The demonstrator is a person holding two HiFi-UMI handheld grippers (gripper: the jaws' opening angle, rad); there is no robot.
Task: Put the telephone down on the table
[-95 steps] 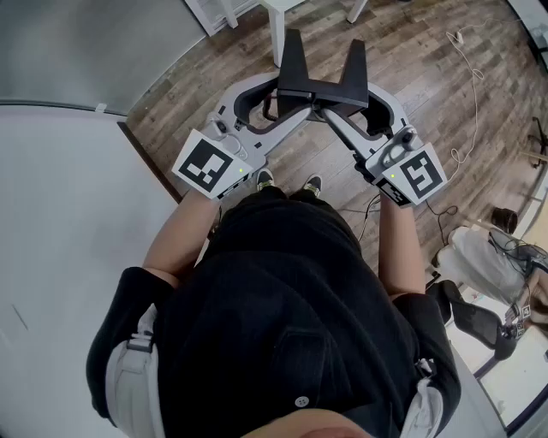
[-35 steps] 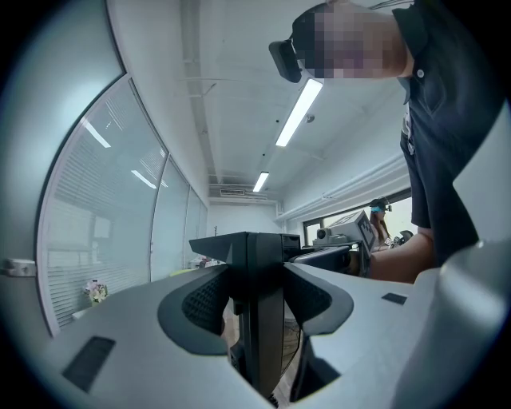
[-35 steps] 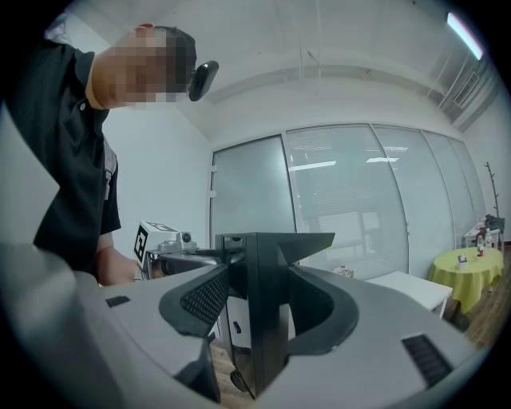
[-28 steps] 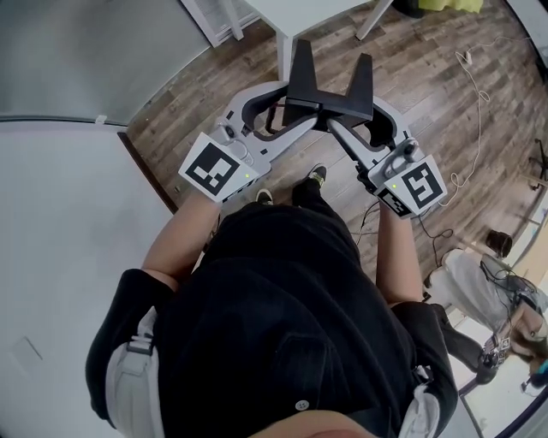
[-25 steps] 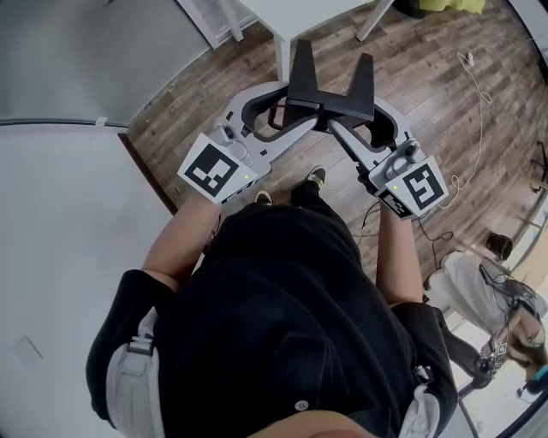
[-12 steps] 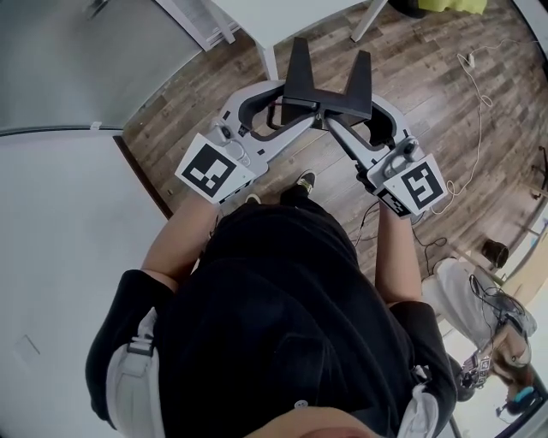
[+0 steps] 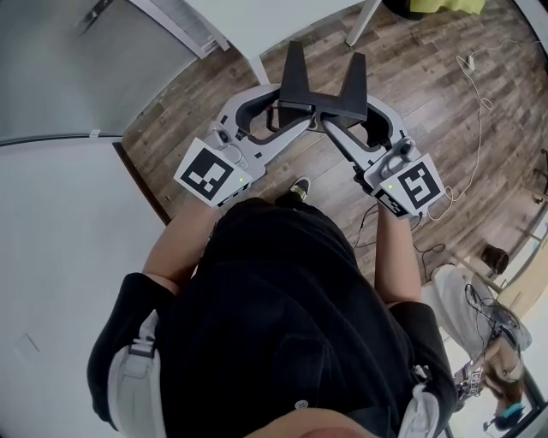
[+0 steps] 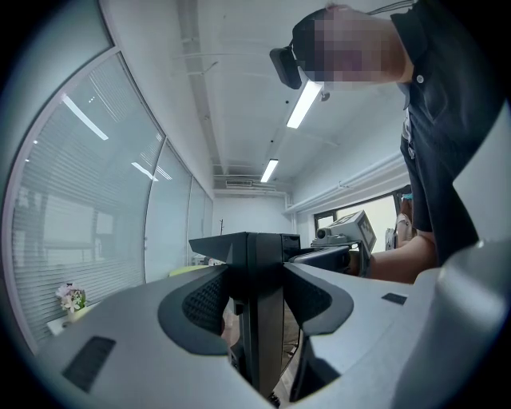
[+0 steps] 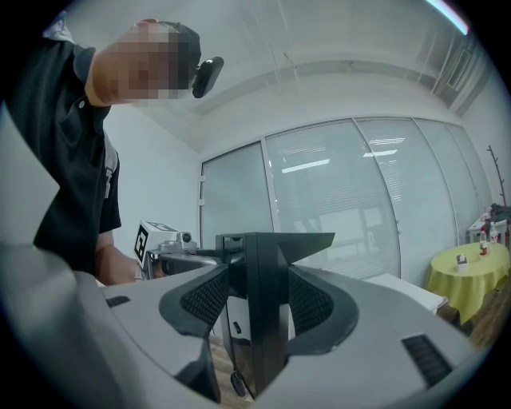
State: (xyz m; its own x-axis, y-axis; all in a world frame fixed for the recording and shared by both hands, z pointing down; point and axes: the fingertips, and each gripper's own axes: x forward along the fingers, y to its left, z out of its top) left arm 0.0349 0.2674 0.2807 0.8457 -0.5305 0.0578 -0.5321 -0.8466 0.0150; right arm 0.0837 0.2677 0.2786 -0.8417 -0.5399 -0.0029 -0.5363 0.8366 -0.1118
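Observation:
No telephone shows in any view. In the head view I hold both grippers in front of my body over the wooden floor (image 7: 428,128), with their black fingers crossed. My left gripper (image 7: 336,101) is shut, with nothing between its fingers (image 8: 259,319). My right gripper (image 7: 301,92) is shut too and also holds nothing (image 9: 259,319). Each gripper view looks across at the other gripper's marker cube (image 8: 351,232) (image 9: 156,237). A white table (image 7: 291,17) lies at the top edge of the head view.
A pale partition wall (image 7: 60,239) runs along my left. A white cable (image 7: 479,94) trails over the floor at the right, and another person (image 7: 479,334) is at the lower right. A round table with a yellow cloth (image 9: 467,275) stands by the glass wall.
The floor has slid down the head view and the white table has come nearer. Both grippers have stayed shut and crossed.

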